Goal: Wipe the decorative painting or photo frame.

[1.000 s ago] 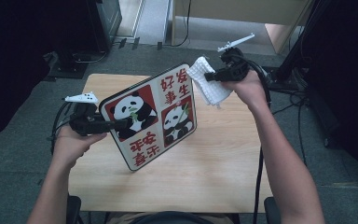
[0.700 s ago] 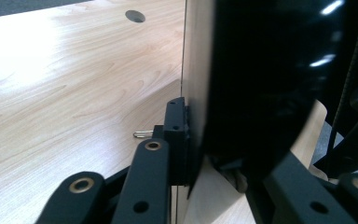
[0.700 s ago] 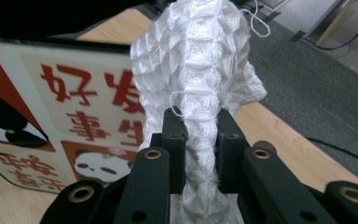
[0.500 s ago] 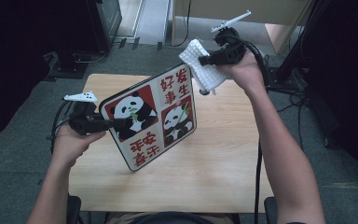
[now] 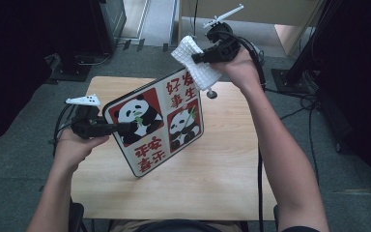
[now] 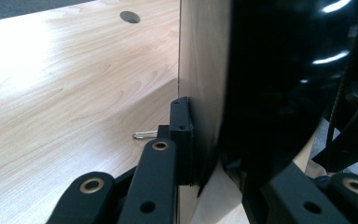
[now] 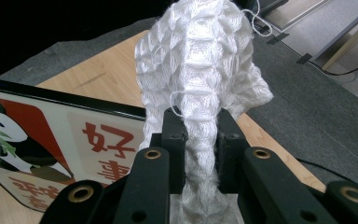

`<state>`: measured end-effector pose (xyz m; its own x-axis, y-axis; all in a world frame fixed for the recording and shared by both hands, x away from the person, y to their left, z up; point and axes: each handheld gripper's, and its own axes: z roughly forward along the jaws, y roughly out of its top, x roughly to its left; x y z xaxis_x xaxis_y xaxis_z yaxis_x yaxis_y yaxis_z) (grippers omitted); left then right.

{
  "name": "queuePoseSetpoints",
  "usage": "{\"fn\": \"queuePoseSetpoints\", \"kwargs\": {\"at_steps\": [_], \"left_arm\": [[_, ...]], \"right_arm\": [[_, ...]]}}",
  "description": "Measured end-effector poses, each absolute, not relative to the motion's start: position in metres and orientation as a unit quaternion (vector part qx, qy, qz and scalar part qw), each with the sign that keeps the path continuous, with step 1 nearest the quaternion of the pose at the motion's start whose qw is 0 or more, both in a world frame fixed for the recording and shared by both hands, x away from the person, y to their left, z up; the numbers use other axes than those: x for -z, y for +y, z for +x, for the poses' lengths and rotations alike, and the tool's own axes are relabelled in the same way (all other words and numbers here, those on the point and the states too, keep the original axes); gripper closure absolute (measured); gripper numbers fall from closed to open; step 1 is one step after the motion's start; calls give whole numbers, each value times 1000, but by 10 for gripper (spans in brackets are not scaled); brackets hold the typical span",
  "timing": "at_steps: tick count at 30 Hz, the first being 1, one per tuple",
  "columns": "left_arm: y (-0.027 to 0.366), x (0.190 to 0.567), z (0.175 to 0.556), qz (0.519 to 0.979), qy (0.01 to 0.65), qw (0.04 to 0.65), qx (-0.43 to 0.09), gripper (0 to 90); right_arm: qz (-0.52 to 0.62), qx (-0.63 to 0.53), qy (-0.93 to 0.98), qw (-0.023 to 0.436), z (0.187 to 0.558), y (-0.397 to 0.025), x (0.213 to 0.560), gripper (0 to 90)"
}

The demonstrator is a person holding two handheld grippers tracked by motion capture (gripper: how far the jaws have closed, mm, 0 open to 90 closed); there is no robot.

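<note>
Above the desk (image 5: 212,183), the panda tray (image 5: 157,123) stands tilted on its lower edge, the left gripper (image 5: 118,128) with jaws clamped on its left rim, while the right gripper (image 5: 198,58) holds a white cloth (image 5: 195,65) pinched between its jaws just above the tray's top corner. To wipe well, I would keep the tray braced against the desk and bring the cloth flat onto the picture face, stroking from the top corner down. Tilted like this, the tray holds nothing.

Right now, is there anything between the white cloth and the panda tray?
Nothing. In the high view the cloth, clamped in the right hand-held gripper, hangs just above the tray's top corner; only air separates them.
</note>
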<state>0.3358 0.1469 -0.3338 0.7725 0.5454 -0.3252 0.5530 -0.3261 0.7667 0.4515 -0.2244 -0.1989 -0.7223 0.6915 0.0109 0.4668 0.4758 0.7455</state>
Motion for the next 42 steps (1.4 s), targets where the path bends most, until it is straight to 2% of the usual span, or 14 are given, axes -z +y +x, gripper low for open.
{"fn": "queuePoseSetpoints", "kwargs": {"at_steps": [20,42], "left_arm": [[150,336,339,813,327,482,20,793],[150,336,339,813,327,481,19,795]], "right_arm": [[350,-381,848,118,452,-224,236,782],[352,-406,835,116,443,-234,269,782]]}}
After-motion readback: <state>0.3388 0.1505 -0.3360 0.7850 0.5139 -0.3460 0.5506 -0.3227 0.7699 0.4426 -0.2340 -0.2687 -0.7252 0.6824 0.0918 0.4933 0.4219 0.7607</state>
